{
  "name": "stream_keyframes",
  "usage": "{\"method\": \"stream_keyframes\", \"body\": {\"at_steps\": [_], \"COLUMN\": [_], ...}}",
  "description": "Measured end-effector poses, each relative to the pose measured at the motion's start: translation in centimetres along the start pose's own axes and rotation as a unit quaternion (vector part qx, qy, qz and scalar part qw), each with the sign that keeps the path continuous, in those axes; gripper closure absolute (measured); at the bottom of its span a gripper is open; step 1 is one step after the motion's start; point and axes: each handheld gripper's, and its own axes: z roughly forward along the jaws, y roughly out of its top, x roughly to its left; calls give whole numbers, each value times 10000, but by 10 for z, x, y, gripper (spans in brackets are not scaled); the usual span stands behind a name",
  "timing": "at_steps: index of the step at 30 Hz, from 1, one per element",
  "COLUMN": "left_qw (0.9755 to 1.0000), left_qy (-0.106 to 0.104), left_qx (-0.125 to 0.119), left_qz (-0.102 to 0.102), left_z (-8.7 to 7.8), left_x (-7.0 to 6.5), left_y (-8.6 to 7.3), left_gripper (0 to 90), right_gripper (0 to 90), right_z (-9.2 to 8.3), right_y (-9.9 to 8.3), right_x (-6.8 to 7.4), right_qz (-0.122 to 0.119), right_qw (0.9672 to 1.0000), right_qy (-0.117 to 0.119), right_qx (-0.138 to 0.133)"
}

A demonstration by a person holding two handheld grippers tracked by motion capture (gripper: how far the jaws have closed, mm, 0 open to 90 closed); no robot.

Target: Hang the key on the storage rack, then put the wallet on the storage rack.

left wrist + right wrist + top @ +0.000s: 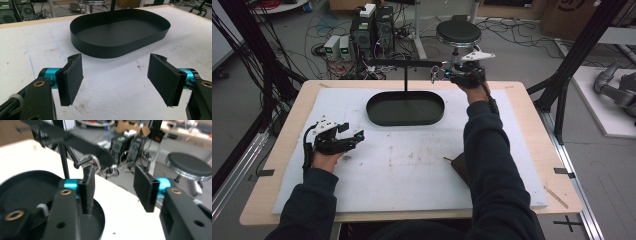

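Right gripper [447, 75] up at the stand's crossbar [407, 63]
Its fingers gape, holding nothing, a ring [93, 162] just beyond; left gripper [354, 136] fingers wide, empty, tray [120, 32] ahead

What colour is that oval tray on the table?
Black, inside and out; the tray shows best in the left gripper view.

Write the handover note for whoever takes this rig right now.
Left claw: open, holding nothing, low over the white mat in front of the black oval tray.
Right claw: open, holding nothing, raised at the right end of the stand's crossbar, where a metal ring sits just beyond its jaws.
Tray: nothing in it but the stand's post.
Done: no grasp made.
Left: probably close the right claw on the ring.
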Motion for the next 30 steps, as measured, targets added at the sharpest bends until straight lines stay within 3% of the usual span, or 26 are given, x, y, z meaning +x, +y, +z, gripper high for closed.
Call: {"method": "stream_keyframes", "body": {"at_steps": [2,4,6,7,8,9,12,14,15,19,24,30], "left_qw": [10000,10000,10000,9999,9997,9996,9992,9991,9992,9995,9996,9996], "left_qy": [-36,-50,-11,19,33,30,65,63,53,43,86,132], "left_qx": [-9,-37,-74,-140,-222,-286,-401,-418,-394,-301,-268,-262], "left_qz": [1,6,18,0,-37,-27,-36,-57,-91,-47,-9,-35], "left_z": [0,0,0,-1,-1,-2,-6,-6,-6,-6,-5,-5], "left_x": [0,0,-1,-1,-1,0,1,1,2,-1,-1,0], "left_y": [0,0,0,1,1,2,3,3,3,3,3,3], "left_gripper": [284,276,239,239,211,211,199,199,199,200,202,203], "right_gripper": [441,392,261,261,211,211,211,202,202,202,204,203], "right_z": [-20,-42,-73,-73,-92,-92,-115,-131,-131,-144,-154,-176], "right_y": [2,3,-2,-2,-11,-11,-33,-54,-54,-83,-100,-132], "right_x": [-8,-13,-13,-13,-10,-10,-1,9,9,23,35,71], "right_qz": [107,-8,-253,-253,-266,-266,-356,-534,-534,-562,-579,-740], "right_qw": [9999,9999,9994,9994,9990,9990,9988,9966,9966,9955,9952,9928], "right_qy": [80,113,38,38,-45,-45,-52,-174,-174,-66,22,138], "right_qx": [-106,-41,231,231,345,345,347,607,607,766,790,931]}}
